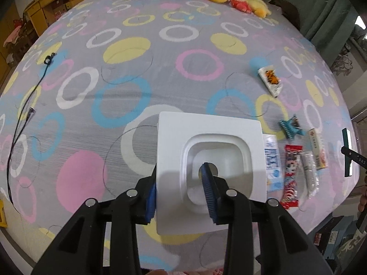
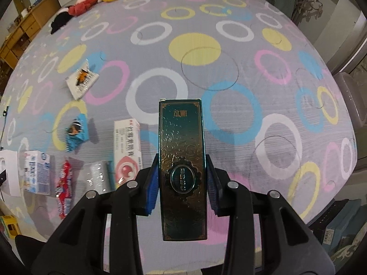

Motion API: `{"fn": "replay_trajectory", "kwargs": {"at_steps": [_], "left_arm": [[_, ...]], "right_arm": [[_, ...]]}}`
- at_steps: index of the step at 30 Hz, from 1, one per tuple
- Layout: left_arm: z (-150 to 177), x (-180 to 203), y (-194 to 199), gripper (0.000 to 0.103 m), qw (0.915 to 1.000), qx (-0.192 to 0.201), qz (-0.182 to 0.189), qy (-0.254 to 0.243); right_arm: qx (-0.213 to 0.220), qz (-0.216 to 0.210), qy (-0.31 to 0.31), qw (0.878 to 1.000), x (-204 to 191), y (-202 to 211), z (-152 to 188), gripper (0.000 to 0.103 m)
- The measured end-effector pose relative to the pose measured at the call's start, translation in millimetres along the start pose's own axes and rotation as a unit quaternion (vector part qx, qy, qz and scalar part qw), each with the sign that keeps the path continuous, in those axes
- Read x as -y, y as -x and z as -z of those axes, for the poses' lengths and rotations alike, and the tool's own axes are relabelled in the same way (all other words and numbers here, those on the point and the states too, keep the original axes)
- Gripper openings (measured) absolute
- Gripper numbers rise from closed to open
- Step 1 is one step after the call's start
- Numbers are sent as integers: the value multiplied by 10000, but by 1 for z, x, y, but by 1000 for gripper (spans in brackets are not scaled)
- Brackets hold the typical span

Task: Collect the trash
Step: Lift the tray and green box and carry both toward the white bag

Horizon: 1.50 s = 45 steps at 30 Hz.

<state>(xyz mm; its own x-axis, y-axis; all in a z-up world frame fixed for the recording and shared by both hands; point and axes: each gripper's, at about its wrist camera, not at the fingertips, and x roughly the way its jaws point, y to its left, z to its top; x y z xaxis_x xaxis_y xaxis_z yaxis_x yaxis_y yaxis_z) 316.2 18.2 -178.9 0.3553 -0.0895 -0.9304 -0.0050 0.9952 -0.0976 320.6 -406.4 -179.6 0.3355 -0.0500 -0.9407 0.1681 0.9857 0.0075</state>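
White tray, green box, wrappers between

Clamped in left gripper (image 1: 181,197): white moulded tray (image 1: 179,137), one finger inside its well. Clenched in right gripper (image 2: 182,183): embossed dark green box (image 2: 182,160), long axis pointing away. Just left of it, nearer this hand: crinkly red wrapper (image 2: 64,188), cartons, foil, on patterned bedsheet (image 2: 206,68).

- We note the left gripper (image 1: 181,197): black plastic frame, ribbed blue pads (image 1: 209,192) on both fingers, four round silver screws.
- The right gripper (image 2: 182,189) matches: black arms, blue pads (image 2: 153,190), four silver screws.
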Motion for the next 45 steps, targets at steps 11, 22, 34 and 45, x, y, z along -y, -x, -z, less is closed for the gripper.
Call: {"fn": "replay_trajectory", "kwargs": {"at_steps": [11,22,34,45], "left_arm": [[20,20,76,34,9983,500,124,-255],[64,32,136,34,9943,840,346,-560],[129,51,145,35,9903,738,660,-976],[200,52,127,35,9876,359,752,-1329]], "right_arm": [[515,-166,94,9985,-3,77,19,35],[1093,-497,416,9919,-32,160,68,35],[984,-848,638,9895,-63,166,151,35],[903,-1079,888,9861,-96,164,232,35]]}}
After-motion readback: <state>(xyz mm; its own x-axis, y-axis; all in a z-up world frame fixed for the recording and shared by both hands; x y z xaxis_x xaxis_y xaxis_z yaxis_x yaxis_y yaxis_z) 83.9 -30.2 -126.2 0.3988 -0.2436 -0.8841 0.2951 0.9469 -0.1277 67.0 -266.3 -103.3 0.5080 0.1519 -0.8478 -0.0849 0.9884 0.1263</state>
